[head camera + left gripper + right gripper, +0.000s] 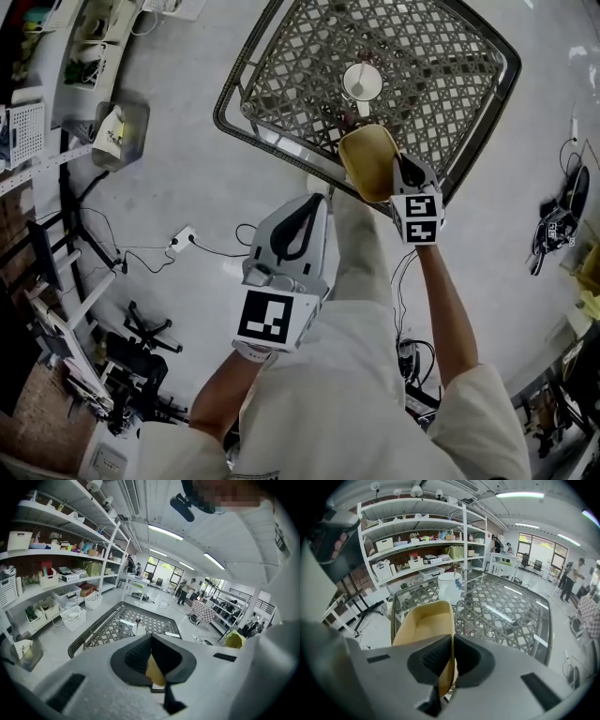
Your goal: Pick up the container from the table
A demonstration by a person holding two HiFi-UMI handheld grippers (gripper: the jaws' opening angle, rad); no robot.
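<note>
Pinching one wall of the yellow container point(368, 161), the right gripper point(452, 644) holds it at the lattice surface's point(441, 84) near edge. The left gripper point(151, 641) has its fingers closed on nothing. A straight, level lift should keep it clear of the white cup point(362, 82).

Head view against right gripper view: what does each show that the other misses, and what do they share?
Only the head view shows the marker cubes on both tools, the person's forearms and a power strip on the floor. Only the right gripper view shows the right tool with its jaws shut on the side wall of the tan container, plus the shelves behind. Both show the container at the near edge of the lattice table and the white cup standing on it.
</note>
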